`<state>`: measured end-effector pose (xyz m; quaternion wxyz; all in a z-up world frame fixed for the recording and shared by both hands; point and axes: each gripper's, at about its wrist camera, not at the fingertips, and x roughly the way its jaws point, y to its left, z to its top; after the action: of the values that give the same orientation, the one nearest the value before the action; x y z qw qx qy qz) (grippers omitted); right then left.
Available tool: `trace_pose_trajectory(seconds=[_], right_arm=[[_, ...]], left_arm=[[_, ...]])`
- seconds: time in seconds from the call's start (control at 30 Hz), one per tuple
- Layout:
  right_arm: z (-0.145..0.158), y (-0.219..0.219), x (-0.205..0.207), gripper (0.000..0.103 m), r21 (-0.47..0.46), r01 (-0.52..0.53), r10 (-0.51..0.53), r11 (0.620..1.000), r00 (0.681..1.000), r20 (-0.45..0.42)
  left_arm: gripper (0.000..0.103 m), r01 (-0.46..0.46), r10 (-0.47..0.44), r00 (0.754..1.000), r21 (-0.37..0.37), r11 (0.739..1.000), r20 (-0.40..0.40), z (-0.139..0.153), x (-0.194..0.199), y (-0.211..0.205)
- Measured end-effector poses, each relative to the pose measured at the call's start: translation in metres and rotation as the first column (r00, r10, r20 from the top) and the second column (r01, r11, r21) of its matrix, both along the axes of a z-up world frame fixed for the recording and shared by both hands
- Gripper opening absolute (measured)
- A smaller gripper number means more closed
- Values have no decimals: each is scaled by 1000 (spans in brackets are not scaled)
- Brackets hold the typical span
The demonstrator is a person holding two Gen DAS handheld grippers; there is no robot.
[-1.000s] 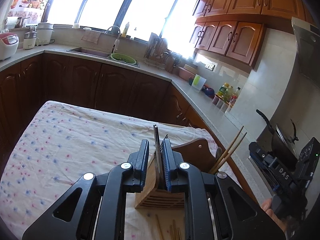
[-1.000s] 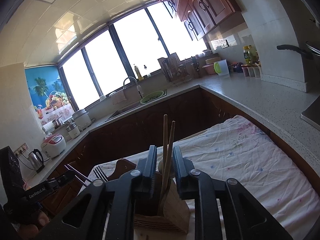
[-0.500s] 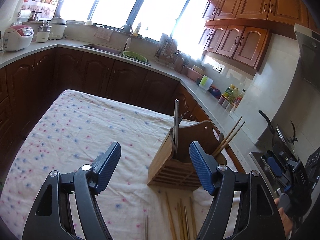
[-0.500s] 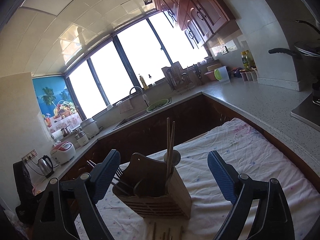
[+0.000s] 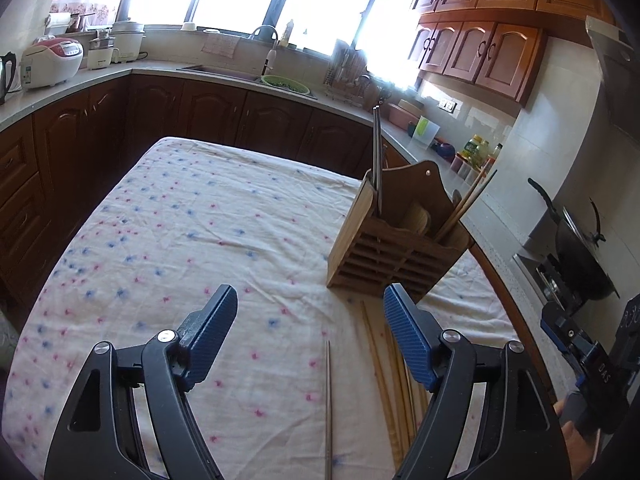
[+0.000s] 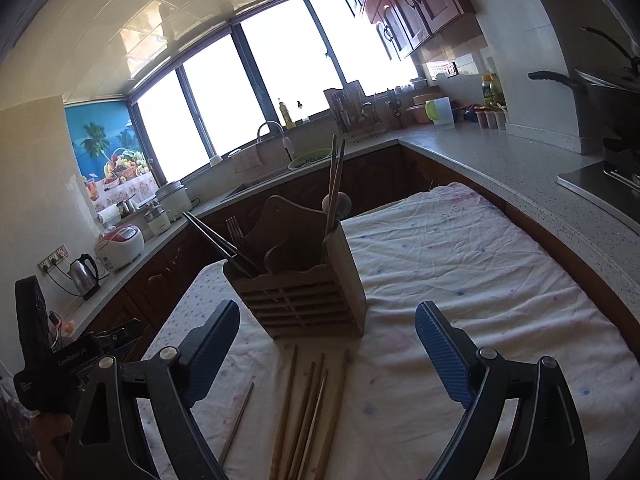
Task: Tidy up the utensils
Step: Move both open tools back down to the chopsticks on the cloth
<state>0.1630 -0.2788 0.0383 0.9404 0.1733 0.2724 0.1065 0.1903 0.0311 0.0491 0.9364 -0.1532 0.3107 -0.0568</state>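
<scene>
On the left side of the table w/ the flowery cloth (image 5: 180,220), the left gripper (image 5: 308,336) hung low, fingers wide apart & holding nothing. Just under it lay one thin metal chopstick (image 5: 328,404), flat on the cloth, pointing away from the camera. Next to that, a bit to the right, lay a bunch of wooden chopsticks (image 5: 394,384), side by side, some partly hidden behind the gripper's right finger.

Past them, near the table's right edge, stood the wooden holder (image 5: 396,248). Dark metal chopsticks (image 5: 377,160) stuck up from its left slot. A wooden pair (image 5: 466,208) leaned out of the right slot, w/ a spoon beside them. From the right wrist view a fork (image 6: 235,233) showed in there too.

The right gripper (image 6: 328,354) hung over the same wooden bunch, fingers also wide open, nothing in them.

Prob. next job: pick up more sticks. To do it well, I'd come down straight over one or two sticks, w/ the fingers across them, not along them. Squeeze near the middle so it won't tip. Metal goes w/ metal on the left, wood w/ wood on the right. Sticks are thin & lie flat, so the tips must nearly touch the cloth w/o bunching it.
</scene>
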Motion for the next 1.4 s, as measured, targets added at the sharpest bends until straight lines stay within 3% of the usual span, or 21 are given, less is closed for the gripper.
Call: trace_pose_trajectory(seconds=[0.43, 1.27, 1.4], right_arm=[[-39, 15, -22, 91, -36, -34, 30, 999, 994, -104], [-66, 23, 0, 90, -34, -62, 54, 997, 977, -205], [-70, 29, 10, 75, -36, -85, 75, 996, 972, -222]], left_arm=[[78, 27, -21, 996, 66, 997, -82, -37, -20, -12], [78, 116, -82, 971, 144, 983, -226, -68, 9, -39], [66, 146, -103, 961, 155, 977, -256, -74, 17, -45]])
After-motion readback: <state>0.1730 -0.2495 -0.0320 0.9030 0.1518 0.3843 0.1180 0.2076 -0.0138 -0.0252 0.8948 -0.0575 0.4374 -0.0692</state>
